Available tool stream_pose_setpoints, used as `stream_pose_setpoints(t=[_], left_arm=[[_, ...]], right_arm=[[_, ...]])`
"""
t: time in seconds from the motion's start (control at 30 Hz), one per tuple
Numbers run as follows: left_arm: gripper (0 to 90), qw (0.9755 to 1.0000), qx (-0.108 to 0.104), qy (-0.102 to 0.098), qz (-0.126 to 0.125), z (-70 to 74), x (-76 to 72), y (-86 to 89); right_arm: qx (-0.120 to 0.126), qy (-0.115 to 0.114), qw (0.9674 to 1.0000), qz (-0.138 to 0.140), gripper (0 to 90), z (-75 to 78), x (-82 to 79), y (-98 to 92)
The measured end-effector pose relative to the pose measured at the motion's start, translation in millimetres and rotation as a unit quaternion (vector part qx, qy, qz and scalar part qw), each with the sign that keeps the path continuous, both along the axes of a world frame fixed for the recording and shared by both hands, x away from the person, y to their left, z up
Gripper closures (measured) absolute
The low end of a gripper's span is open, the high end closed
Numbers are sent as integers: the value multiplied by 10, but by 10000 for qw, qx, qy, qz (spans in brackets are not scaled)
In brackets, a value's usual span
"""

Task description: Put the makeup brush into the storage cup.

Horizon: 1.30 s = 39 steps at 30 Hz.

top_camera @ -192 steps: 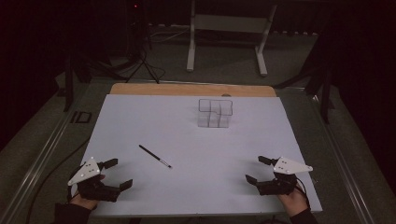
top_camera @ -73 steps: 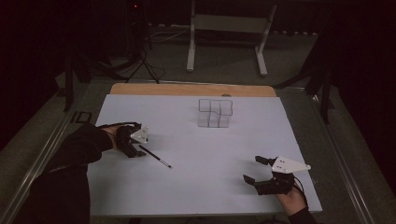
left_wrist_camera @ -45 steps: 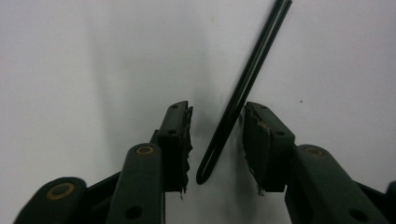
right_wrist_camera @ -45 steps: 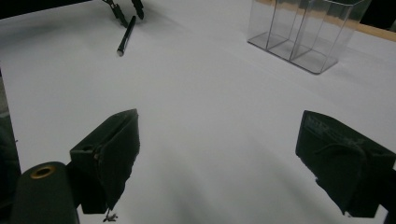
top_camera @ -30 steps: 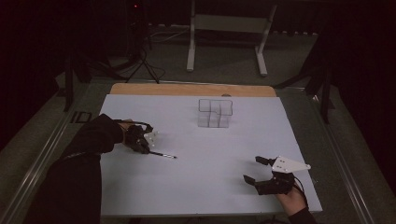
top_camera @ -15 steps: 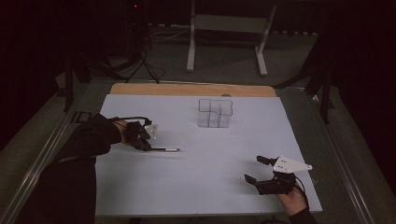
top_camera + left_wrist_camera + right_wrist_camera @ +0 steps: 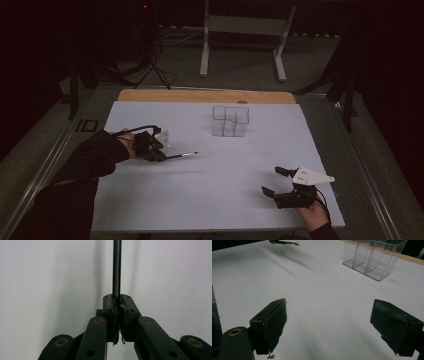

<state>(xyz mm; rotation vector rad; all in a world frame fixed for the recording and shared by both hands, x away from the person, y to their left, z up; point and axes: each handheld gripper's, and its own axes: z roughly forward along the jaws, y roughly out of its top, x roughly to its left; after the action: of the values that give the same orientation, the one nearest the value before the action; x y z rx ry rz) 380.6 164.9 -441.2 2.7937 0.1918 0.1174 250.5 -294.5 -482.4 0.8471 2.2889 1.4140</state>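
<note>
My left gripper [image 7: 161, 156] is shut on one end of a thin black pen [image 7: 183, 155], which sticks out level to the right, lifted off the white mat [image 7: 210, 200]. In the left gripper view the pen [image 7: 117, 267] runs straight up from between the closed jaws [image 7: 118, 305]. A clear plastic organizer [image 7: 229, 121] with several compartments stands at the back middle of the mat. My right gripper [image 7: 272, 182] rests near the front right corner, open and empty. The right gripper view has its jaws [image 7: 332, 322] wide apart, the organizer [image 7: 373, 257] ahead at the upper right, and the pen tip [image 7: 287, 243] at the top.
A wooden table edge [image 7: 205, 95] runs behind the mat. Beyond it stand a white metal frame [image 7: 242, 30] and a dark tripod with cables [image 7: 150, 65] on the floor. A small dark rectangle [image 7: 87, 125] lies left of the mat.
My left gripper has closed on the pen and lifted it off the mat, turning it from slanted to level and carrying it slightly toward the back. The right gripper has stayed in place.
</note>
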Motion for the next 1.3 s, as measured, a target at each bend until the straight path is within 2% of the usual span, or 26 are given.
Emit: stream_pose_setpoints(t=[0.03, 0.07, 0.13, 0.17, 0.2, 0.23, 0.4, 0.47, 0.5, 0.53, 0.6, 0.63, 0.67, 0.7, 0.83, 0.87, 0.9, 0.93, 1.0, 1.07, 1.13, 1.23, 1.27, 1.3], left_arm=[[850, 9999, -62, 79, 86, 8, -6, -1], [850, 9998, -133, 37, 149, 17, -15, 0], [850, 9993, -251, 81, 278, 28, -29, 3], [850, 9991, -291, 2, 320, 31, -46, 3], [850, 9985, -370, 65, 389, 33, -58, 4], [850, 9984, -417, -5, 390, 41, -75, 7], [850, 9943, -882, -1, 597, 90, -145, 26], [850, 9926, -1007, 25, 677, 95, -175, 27], [850, 9922, -1049, -34, 677, 95, -194, 29], [850, 9911, -1135, 44, 698, 94, -206, 31], [850, 9896, -1196, -16, 796, 82, -249, 22], [850, 9891, -1229, 26, 813, 75, -272, 17], [850, 9889, -1216, -40, 848, 70, -298, 7], [850, 9882, -1239, 0, 903, 64, -322, -5], [850, 9859, -1288, -41, 1066, 75, -419, -63], [850, 9842, -1315, -70, 1180, 85, -442, -82], [850, 9836, -1363, -53, 1184, 97, -465, -98], [850, 9826, -1416, -125, 1197, 111, -494, -112], [850, 9797, -1534, -166, 1277, 131, -536, -143], [850, 9747, -1710, -157, 1428, 137, -568, -166], [850, 9697, -1864, -253, 1557, 132, -604, -180], [850, 9635, -2008, -355, 1733, 112, -661, -215], [850, 9619, -2037, -329, 1795, 107, -672, -226], [850, 9588, -2083, -376, 1895, 101, -686, -236]], right_arm=[[-3, -11, 10000, 1, 141, 1, 0, 1], [12, -22, 10000, 15, 141, 2, 0, 1], [-1, -45, 10000, 9, 141, 5, -2, 5], [5, -44, 10000, 10, 141, 5, -1, 4], [31, -36, 10000, 16, 141, 4, 0, 1], [41, -39, 10000, 10, 141, 5, 1, -1], [73, -126, 9999, -72, 140, 23, -5, -23], [99, -105, 9999, -60, 138, 24, -3, -29], [80, -116, 9999, -54, 138, 22, -3, -27], [75, -115, 9999, -46, 137, 21, -4, -26], [73, -131, 9999, -48, 134, 28, -7, -23], [58, -153, 9998, -64, 131, 36, -9, -25], [74, -171, 9998, -83, 126, 43, -10, -29], [92, -204, 9997, -100, 125, 49, -11, -34], [74, -155, 9998, -108, 119, 45, -9, -29], [62, -157, 9998, -72, 119, 44, -8, -23], [75, -142, 9999, -38, 118, 41, -7, -15], [81, -124, 9999, -9, 118, 38, -7, -8], [64, -164, 9998, -8, 130, 35, -13, 4], [66, -176, 9998, -2, 128, 38, -16, 6], [68, -209, 9998, -30, 127, 45, -21, 2], [75, -225, 9997, -51, 124, 55, -22, -3], [76, -211, 9997, -38, 124, 56, -21, -3], [65, -200, 9998, -39, 124, 54, -22, 2]])
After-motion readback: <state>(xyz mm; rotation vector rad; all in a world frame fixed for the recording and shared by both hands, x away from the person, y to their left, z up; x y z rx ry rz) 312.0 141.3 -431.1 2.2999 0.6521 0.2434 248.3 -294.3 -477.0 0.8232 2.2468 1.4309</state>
